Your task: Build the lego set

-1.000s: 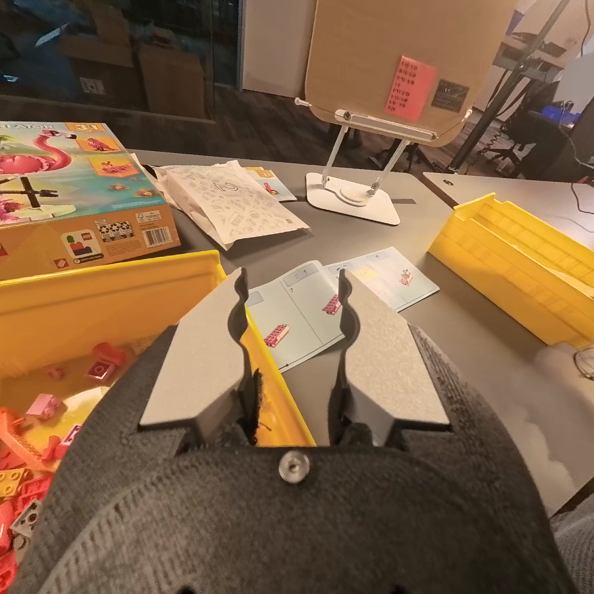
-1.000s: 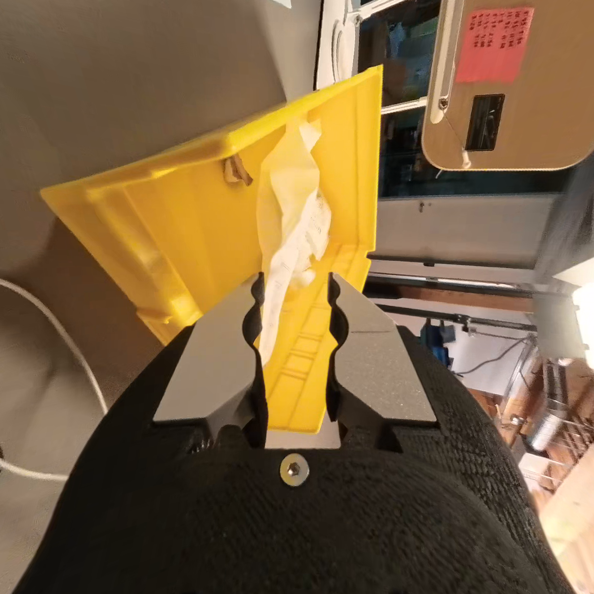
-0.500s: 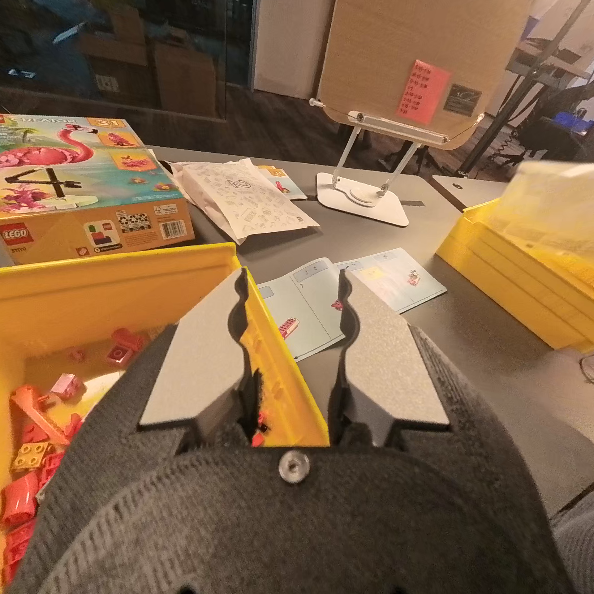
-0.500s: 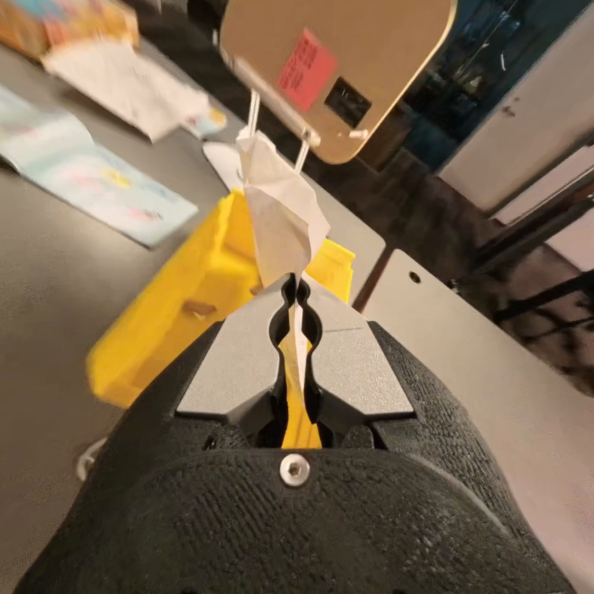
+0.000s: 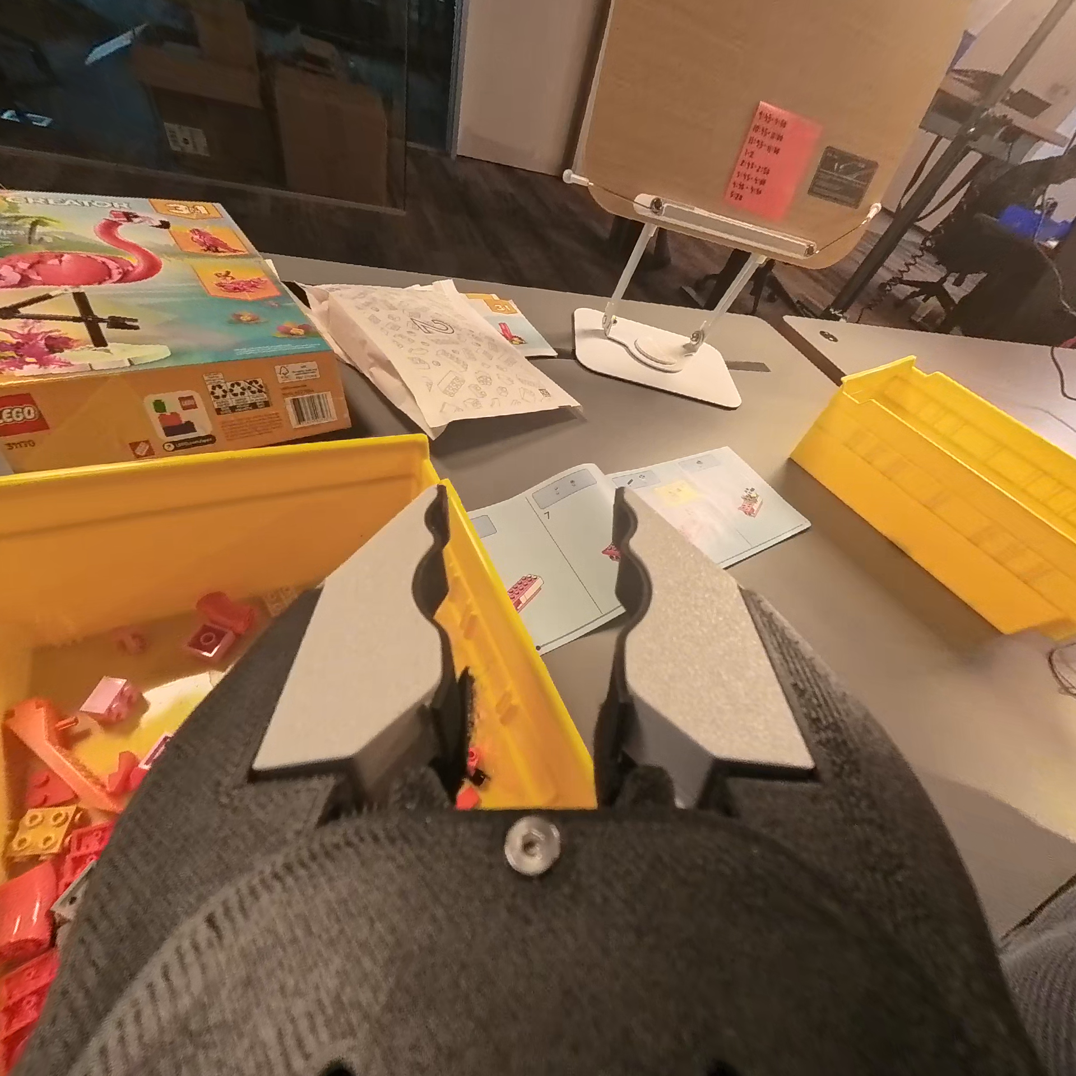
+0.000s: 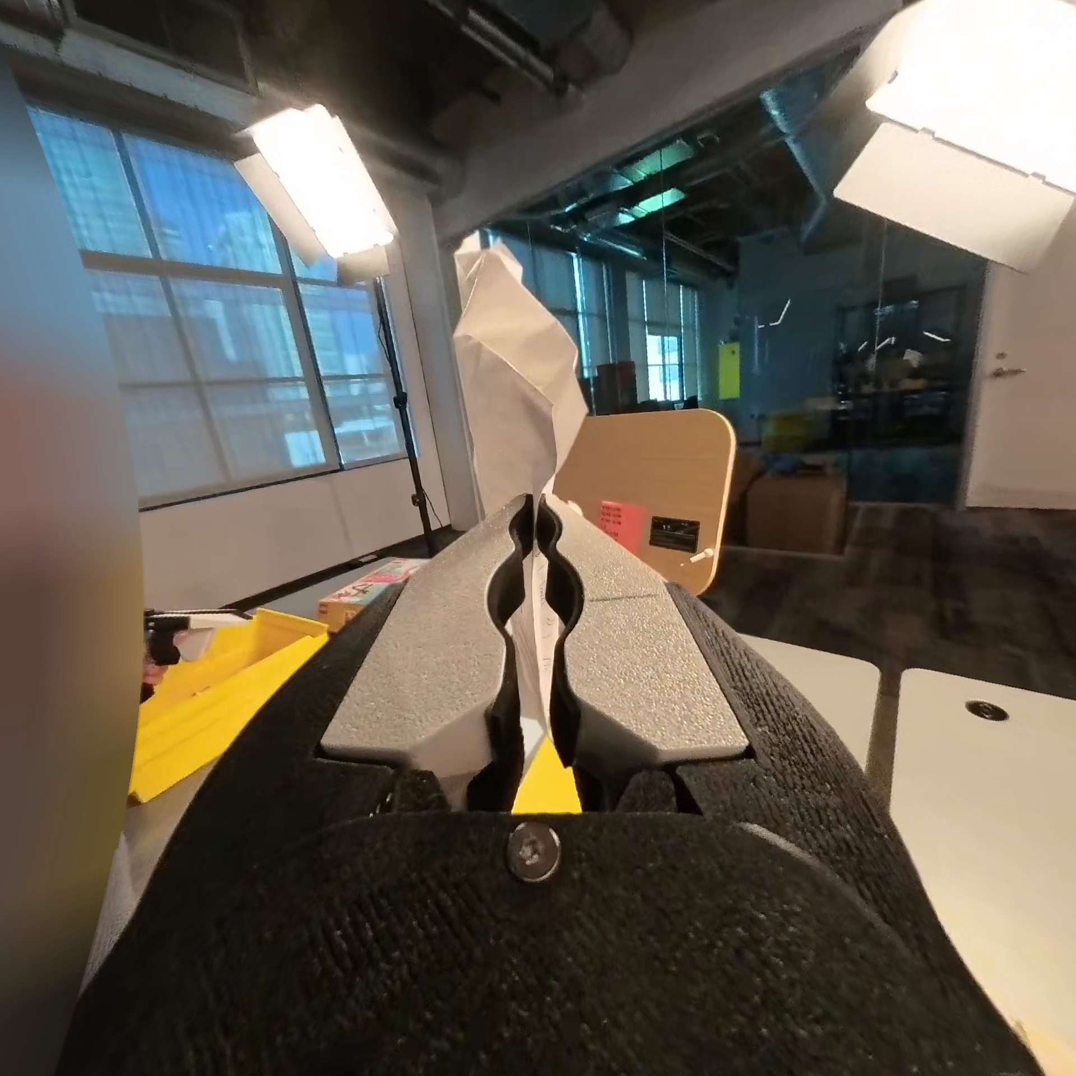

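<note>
Your right gripper (image 6: 534,502) is clamped on a crumpled white paper bag (image 6: 512,372), long axis upright, its lower end hidden between the fingers. Your left gripper (image 5: 530,495) stands apart, straddling the yellow bin's (image 5: 204,512) wall.

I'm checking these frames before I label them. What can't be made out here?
- Left wrist view: the left gripper body covers much of the yellow bin of bricks.
- Right wrist view: the white paper bag pinched by the right gripper hides its lower end between the fingers; the blurred patch masks the left edge.
</note>
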A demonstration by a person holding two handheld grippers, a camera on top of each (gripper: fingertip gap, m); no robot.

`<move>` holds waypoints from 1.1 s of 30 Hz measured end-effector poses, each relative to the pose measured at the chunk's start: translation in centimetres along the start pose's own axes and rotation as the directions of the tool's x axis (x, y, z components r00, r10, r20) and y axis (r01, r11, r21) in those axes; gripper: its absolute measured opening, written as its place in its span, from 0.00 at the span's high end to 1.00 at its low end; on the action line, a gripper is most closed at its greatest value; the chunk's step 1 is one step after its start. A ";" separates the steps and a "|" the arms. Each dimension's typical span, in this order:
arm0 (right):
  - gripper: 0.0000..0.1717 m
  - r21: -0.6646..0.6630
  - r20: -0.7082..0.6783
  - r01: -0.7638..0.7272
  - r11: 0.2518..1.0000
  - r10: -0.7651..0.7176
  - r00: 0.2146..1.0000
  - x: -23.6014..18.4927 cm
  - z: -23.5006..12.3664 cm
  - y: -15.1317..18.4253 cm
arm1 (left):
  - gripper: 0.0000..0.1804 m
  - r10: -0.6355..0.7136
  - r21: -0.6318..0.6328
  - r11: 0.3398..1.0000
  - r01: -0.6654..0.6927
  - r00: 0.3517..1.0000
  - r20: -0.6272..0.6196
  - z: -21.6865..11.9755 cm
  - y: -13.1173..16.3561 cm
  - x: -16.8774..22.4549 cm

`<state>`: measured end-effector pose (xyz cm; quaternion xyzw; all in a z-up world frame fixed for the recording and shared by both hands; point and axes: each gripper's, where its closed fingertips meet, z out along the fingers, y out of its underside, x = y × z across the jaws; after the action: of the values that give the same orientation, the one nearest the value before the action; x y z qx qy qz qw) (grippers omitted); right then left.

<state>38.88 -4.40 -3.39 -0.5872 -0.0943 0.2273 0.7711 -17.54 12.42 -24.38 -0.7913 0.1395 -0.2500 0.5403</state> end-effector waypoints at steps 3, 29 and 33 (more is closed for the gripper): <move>1.00 -0.059 -0.072 0.086 0.995 -0.090 0.993 0.6 -0.3 1.2 | 0.69 0.001 -0.002 1.000 -0.001 1.000 0.000 0.0 0.0 0.0; 0.57 -0.642 -0.067 0.406 0.651 -0.575 0.815 -2.4 0.9 17.6 | 0.72 -0.040 0.142 0.990 0.010 0.977 0.212 -10.2 -1.4 -9.7; 0.54 -0.610 -0.138 0.404 0.682 -0.593 0.793 -4.6 3.9 18.1 | 0.72 -0.043 0.039 0.999 0.036 0.981 0.191 -9.4 0.2 -11.2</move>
<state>28.89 0.63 -18.86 -0.7628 -0.1858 -0.1315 0.6052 -32.08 10.46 -24.57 -0.8047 0.0668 -0.1859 0.5599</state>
